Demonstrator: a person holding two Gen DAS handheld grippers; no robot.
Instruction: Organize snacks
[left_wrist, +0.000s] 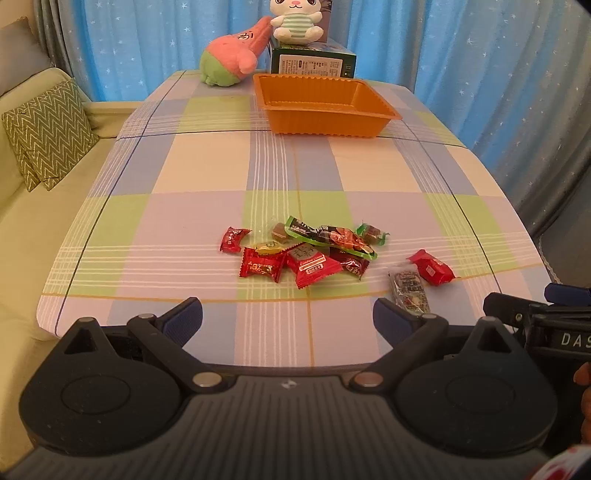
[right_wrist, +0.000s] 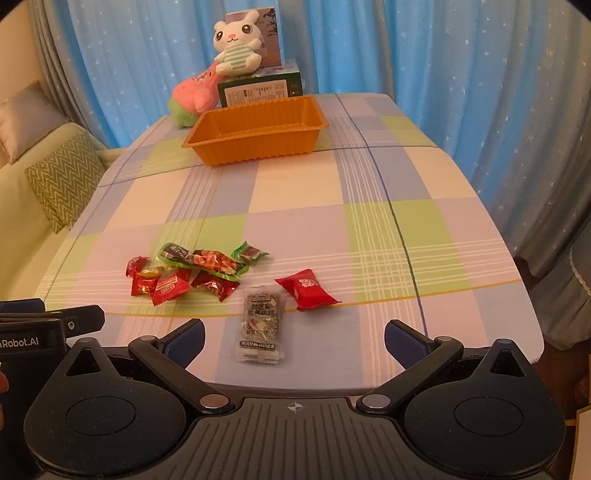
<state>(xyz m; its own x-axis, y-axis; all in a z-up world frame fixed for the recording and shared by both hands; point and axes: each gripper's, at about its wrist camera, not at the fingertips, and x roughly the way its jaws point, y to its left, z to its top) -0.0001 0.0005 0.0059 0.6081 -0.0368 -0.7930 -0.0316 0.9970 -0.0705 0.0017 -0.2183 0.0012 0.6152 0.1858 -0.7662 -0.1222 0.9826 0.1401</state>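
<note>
Plush toys (right_wrist: 207, 85) and box (right_wrist: 260, 88) behind orange tray (right_wrist: 255, 129)

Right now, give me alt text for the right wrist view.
Open right tongs hover above a clear dark-printed snack packet on a pastel checked tablecloth; a red wrapped snack lies beside it, an empty orange plastic tray farther back.

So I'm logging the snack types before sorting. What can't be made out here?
- Small gold-wrapped candy: left wrist view, half under red packets, label too small.
- Dark red foil packet: partly beneath the long green-edged packet.
- Upright box behind white plush rabbit: right wrist view, mostly blocked.
</note>
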